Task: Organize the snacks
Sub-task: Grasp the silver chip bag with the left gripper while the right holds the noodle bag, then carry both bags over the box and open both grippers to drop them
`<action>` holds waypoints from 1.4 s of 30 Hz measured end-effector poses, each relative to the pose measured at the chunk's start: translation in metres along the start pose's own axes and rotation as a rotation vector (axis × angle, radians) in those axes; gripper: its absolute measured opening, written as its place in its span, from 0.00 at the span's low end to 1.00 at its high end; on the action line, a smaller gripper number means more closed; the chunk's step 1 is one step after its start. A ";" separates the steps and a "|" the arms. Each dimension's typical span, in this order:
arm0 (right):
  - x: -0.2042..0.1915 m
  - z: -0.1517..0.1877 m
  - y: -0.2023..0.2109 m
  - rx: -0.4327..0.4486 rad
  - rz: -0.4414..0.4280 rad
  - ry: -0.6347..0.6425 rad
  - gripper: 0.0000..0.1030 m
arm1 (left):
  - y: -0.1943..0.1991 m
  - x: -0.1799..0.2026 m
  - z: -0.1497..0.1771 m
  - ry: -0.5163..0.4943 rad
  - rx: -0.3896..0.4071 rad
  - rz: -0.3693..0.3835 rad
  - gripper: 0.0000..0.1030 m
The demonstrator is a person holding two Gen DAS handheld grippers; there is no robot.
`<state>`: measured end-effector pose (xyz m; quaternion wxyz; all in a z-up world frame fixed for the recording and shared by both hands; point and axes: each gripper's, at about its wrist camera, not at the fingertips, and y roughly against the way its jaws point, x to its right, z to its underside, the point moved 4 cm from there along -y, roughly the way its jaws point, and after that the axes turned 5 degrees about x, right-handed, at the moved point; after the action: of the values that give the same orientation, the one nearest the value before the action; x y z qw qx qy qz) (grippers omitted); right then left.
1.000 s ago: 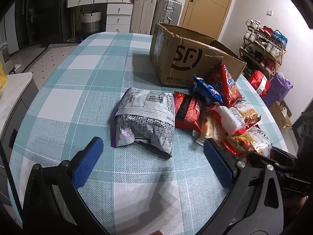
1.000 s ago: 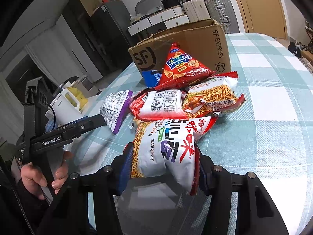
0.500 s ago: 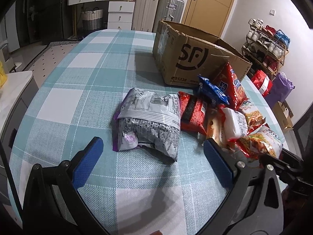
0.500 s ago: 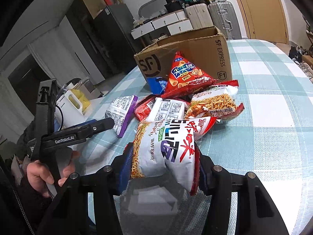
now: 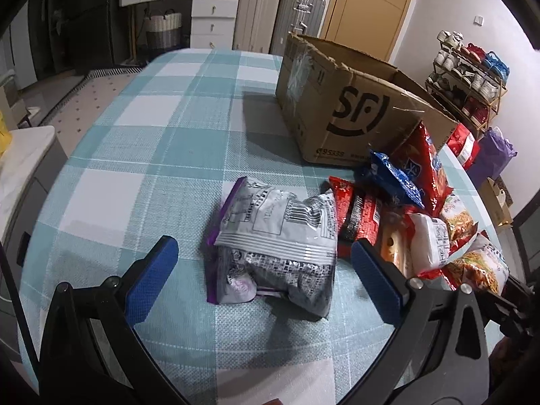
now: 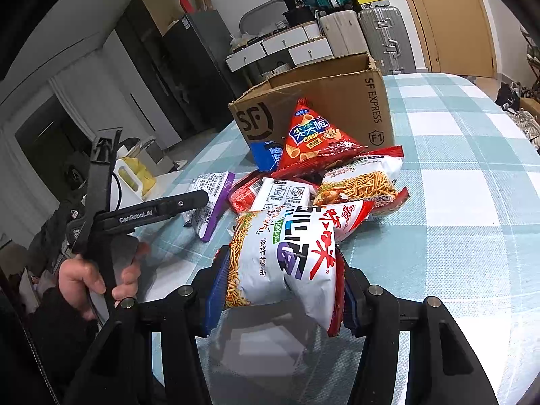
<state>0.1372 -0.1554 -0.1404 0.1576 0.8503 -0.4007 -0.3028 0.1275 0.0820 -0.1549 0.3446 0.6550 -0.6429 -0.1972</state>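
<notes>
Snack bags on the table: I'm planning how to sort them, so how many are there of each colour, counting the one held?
Silver-and-purple bag: 1
Blue bag: 1
Red bags: 2
White-and-red bags: 3
Total: 7

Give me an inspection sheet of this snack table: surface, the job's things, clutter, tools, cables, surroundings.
Surface: table under teal-and-white checked cloth.
Job's things: open brown cardboard box; silver-and-purple foil snack bag lying apart from a pile of red, blue and white snack packets in front of the box.
Clutter: nothing seen.
Tools: left tool open, pads either side of the foil bag, not touching; right tool shut on a white noodle-snack bag.
Cables: thin dark cable beside the left tool.
Surroundings: suitcases, white drawers, shoe rack, wooden door.
</notes>
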 end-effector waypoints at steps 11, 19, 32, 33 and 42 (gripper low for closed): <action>-0.003 -0.005 0.008 0.011 0.006 -0.001 0.54 | -0.009 -0.002 0.002 0.058 -0.049 0.137 0.54; -0.015 -0.009 0.021 0.039 -0.003 0.027 0.54 | 0.009 -0.003 0.010 0.046 -0.046 0.159 0.43; -0.022 -0.022 0.046 0.097 0.018 0.048 0.54 | 0.044 -0.003 0.019 0.028 -0.008 0.127 0.43; -0.022 -0.024 0.048 0.101 0.019 0.050 0.54 | 0.046 -0.003 0.018 0.029 -0.004 0.127 0.43; -0.033 -0.038 0.060 0.126 0.017 0.083 0.54 | 0.070 0.006 0.003 0.012 0.048 0.154 0.43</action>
<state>0.1102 -0.1670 -0.0678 0.1227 0.8668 -0.4195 -0.2401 0.0760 0.0798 -0.1064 0.3468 0.6129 -0.6938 -0.1507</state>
